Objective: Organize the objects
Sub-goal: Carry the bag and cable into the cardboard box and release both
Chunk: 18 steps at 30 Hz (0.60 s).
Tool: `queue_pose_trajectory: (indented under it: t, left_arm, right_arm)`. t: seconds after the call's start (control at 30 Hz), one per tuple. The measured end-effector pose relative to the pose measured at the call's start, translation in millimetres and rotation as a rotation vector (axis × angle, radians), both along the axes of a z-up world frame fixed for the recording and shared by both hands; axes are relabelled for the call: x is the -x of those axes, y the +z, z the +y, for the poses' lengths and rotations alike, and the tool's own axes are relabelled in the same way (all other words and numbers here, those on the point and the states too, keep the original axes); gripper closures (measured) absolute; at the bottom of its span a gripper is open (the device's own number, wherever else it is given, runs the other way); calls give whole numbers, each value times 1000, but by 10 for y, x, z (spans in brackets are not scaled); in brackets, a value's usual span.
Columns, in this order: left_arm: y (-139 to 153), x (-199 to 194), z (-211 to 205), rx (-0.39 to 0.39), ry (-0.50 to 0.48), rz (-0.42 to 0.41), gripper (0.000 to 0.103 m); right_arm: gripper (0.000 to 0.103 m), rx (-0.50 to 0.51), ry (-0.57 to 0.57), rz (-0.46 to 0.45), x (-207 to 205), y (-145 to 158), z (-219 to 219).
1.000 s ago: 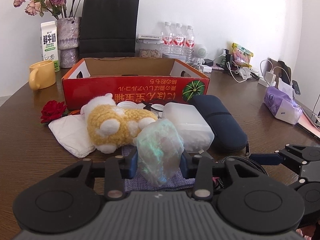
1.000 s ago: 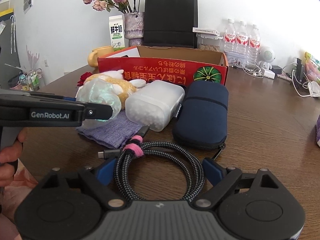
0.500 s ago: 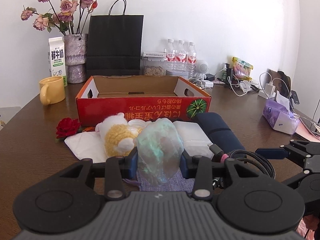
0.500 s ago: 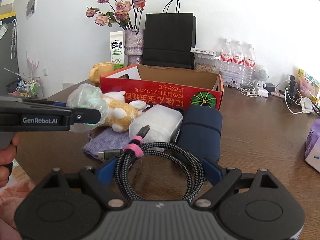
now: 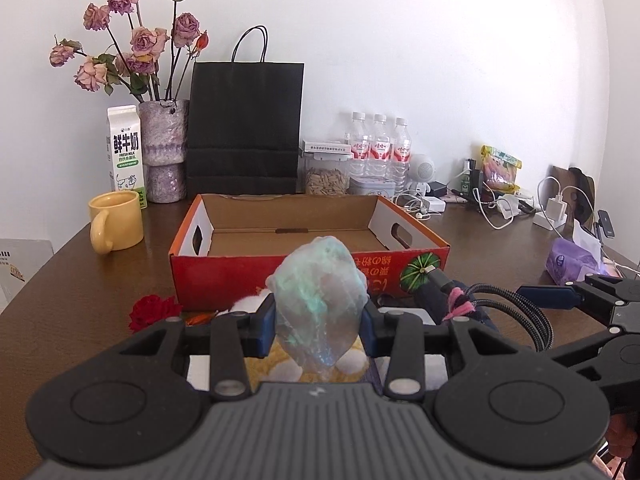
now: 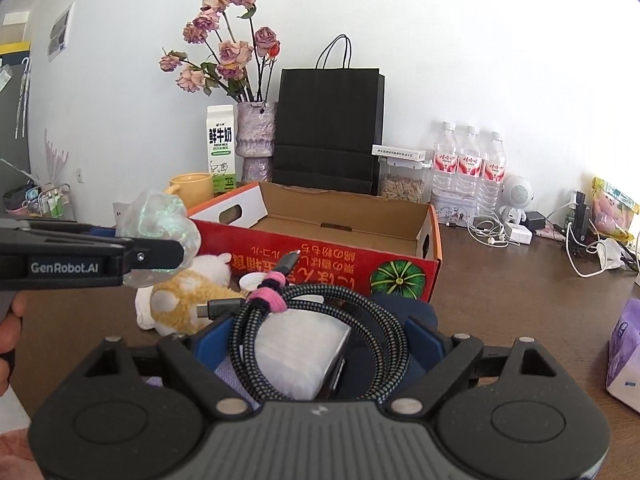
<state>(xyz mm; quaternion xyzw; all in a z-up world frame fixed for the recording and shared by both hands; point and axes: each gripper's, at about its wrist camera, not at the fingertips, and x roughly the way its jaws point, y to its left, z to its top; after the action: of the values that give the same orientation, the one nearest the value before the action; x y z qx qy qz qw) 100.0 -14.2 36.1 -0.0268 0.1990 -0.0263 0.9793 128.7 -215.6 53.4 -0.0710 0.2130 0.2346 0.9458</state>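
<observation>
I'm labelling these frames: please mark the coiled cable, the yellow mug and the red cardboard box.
coiled cable (image 6: 384,320), right wrist view, braided loop's right side.
yellow mug (image 5: 120,222), left wrist view, outer wall.
red cardboard box (image 5: 224,276), left wrist view, front wall.

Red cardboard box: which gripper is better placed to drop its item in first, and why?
Probably the left gripper: its iridescent bag lines up centrally before the red box. The right gripper, holding the coiled cable, faces the box's right end.
</observation>
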Motion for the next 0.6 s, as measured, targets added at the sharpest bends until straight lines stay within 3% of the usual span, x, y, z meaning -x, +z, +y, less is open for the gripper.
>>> queue_pose_trajectory:
  t: [0.6]
  left_arm:
    - [232,-817,184,-2,41,-42,62]
  right_arm:
    - [13,-20,-2,-49,-953,225,363]
